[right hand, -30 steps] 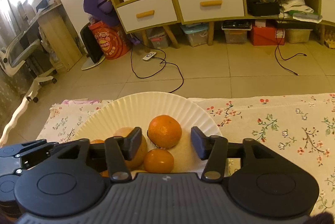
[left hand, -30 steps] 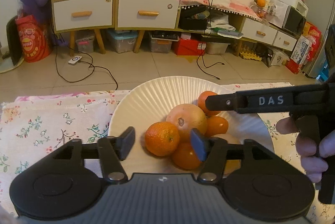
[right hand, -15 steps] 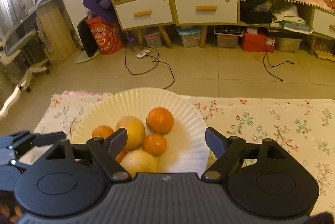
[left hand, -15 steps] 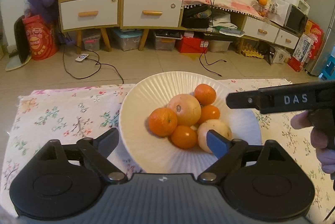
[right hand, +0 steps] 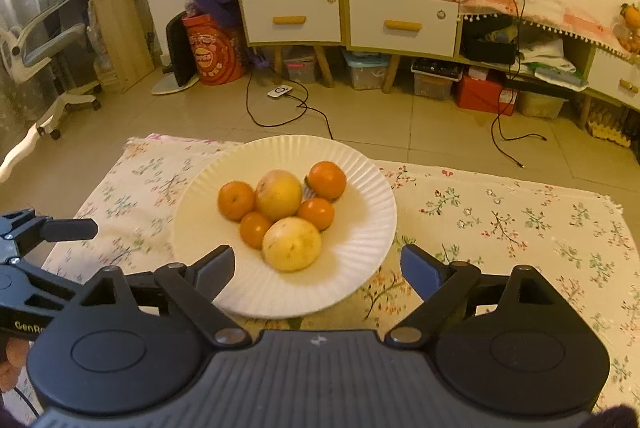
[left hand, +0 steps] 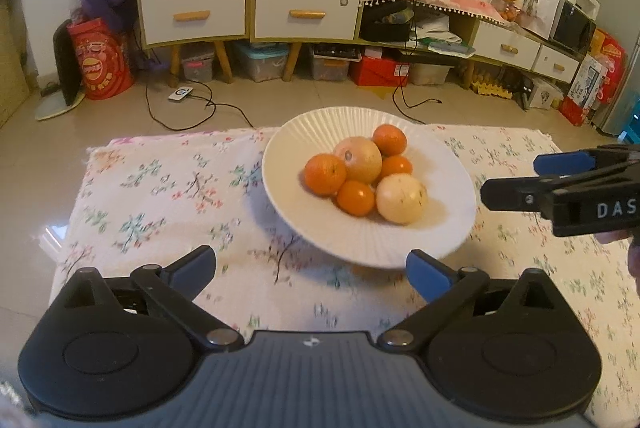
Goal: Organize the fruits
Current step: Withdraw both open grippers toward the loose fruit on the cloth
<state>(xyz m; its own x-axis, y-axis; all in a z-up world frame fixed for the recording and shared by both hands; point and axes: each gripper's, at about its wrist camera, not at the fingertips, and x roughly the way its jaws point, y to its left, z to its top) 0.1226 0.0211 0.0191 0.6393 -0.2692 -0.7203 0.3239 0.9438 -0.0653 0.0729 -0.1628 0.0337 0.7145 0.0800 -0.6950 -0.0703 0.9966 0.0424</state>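
White ribbed plate [left hand: 320, 236]: sits on the floral tablecloth [left hand: 160, 195], its near rim close to the table edge; a careless nudge there could shift it toward that edge.
Fruit heap: four orange mandarins, such as the leftmost mandarin [left hand: 325, 174], lie touching two larger pale yellow-pink round fruits [left hand: 401, 198]; all six rest in the plate's hollow.
Left gripper [left hand: 310, 266]: black tongs with blue pads, jaws have just been opening, nothing between them.
Right gripper [right hand: 316, 266]: likewise spread wide and empty, jaws just been opening.
Roll risk: round fruits lean on each other, so bumping one could, I judge, send neighbours rolling over the shallow rim.
Collision risk: both tongs hover near the plate and could clip each other.
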